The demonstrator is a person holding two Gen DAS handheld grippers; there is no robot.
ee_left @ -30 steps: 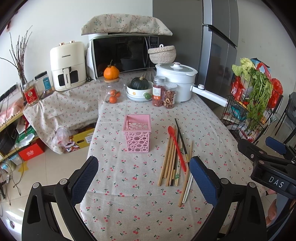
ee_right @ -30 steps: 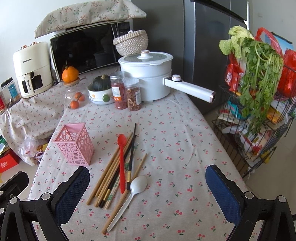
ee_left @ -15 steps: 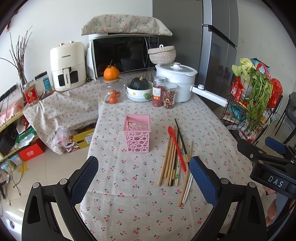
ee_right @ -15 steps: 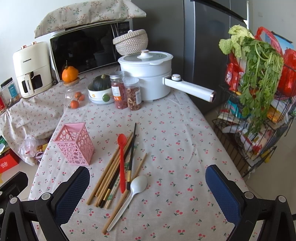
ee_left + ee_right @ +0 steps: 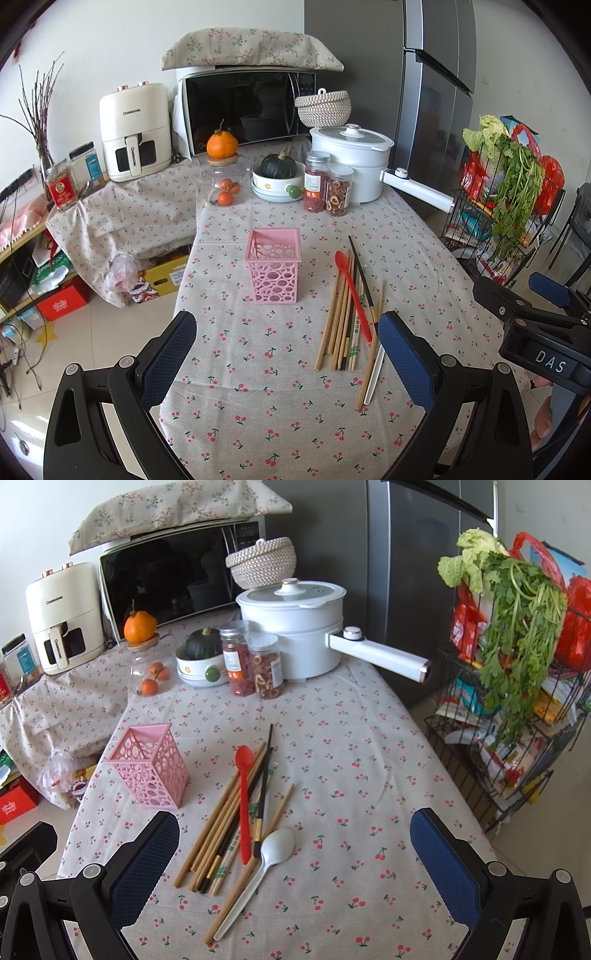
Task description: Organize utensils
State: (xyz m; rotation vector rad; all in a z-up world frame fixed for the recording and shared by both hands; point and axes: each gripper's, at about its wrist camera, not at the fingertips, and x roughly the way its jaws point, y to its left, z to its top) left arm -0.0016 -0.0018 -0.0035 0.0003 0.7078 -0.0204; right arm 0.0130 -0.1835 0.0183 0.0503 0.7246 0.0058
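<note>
A pink perforated holder (image 5: 272, 269) (image 5: 149, 766) stands upright and empty on the cherry-print tablecloth. To its right lies a loose pile of wooden and black chopsticks (image 5: 341, 319) (image 5: 225, 819), with a red spoon (image 5: 352, 291) (image 5: 243, 801) on top and a white spoon (image 5: 266, 864) (image 5: 373, 380) at the near side. My left gripper (image 5: 288, 354) is open and empty, above the near table edge in front of the holder. My right gripper (image 5: 295, 853) is open and empty, hovering just short of the white spoon; it also shows in the left wrist view (image 5: 532, 317).
At the table's far end stand a white pot with a long handle (image 5: 295, 627), two spice jars (image 5: 255, 664), a bowl with a squash (image 5: 201, 661), a glass jar with oranges (image 5: 223, 181). A microwave (image 5: 247, 107) and air fryer (image 5: 135, 131) sit behind. A wire rack with greens (image 5: 517, 664) is on the right.
</note>
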